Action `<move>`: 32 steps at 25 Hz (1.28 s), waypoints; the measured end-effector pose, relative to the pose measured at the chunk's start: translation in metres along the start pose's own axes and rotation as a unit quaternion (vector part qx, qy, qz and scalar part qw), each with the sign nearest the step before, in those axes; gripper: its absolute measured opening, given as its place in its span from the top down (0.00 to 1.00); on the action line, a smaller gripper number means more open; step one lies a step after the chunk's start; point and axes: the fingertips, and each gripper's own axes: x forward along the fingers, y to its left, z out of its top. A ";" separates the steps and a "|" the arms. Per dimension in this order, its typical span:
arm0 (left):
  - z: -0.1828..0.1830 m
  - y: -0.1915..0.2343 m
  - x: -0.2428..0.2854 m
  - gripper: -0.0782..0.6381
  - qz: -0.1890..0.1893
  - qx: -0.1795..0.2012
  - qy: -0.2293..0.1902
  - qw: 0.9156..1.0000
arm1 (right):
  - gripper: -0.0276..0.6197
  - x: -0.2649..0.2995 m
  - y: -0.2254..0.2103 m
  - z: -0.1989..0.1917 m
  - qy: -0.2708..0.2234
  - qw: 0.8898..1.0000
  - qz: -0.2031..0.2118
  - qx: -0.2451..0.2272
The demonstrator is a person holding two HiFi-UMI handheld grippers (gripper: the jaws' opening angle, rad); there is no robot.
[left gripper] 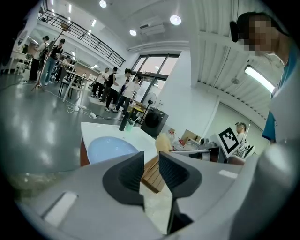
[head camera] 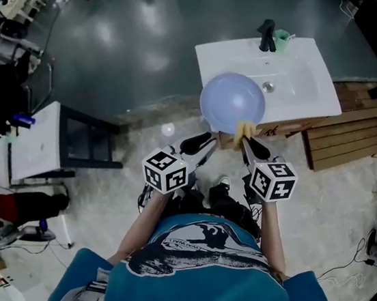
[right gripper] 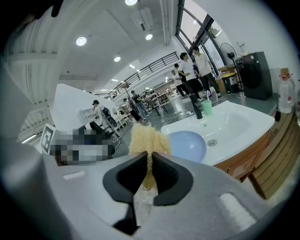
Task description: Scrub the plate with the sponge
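Note:
A light blue plate rests on the front left part of the white sink. My right gripper is shut on a yellow sponge, which sticks out past the jaws just before the plate's near rim. The sponge also shows in the left gripper view. My left gripper hangs beside it on the left, short of the plate. Its jaws stand apart with nothing between them.
A black faucet and a green cup stand at the sink's back edge. Wooden pallets lie to the right of the sink cabinet, with a plastic bottle beside them. Several people stand far off in the hall.

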 end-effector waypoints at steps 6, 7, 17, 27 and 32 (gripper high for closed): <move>-0.011 0.005 -0.025 0.83 0.004 0.012 0.005 1.000 | 0.91 0.002 0.026 -0.016 0.007 1.000 0.001 -0.004; -0.013 0.005 -0.030 0.85 0.004 0.013 0.005 1.000 | 0.91 0.001 0.031 -0.019 0.008 1.000 0.000 -0.003; -0.034 0.000 -0.091 0.89 -0.012 0.042 0.012 0.999 | 0.91 0.000 0.085 -0.042 0.007 1.000 -0.009 -0.009; -0.045 -0.005 -0.127 0.89 -0.027 0.067 0.020 0.997 | 0.91 0.000 0.128 -0.061 0.005 1.000 -0.009 -0.014; -0.048 -0.011 -0.129 0.89 -0.038 0.074 0.021 0.996 | 0.91 -0.007 0.133 -0.061 0.000 1.000 -0.015 -0.018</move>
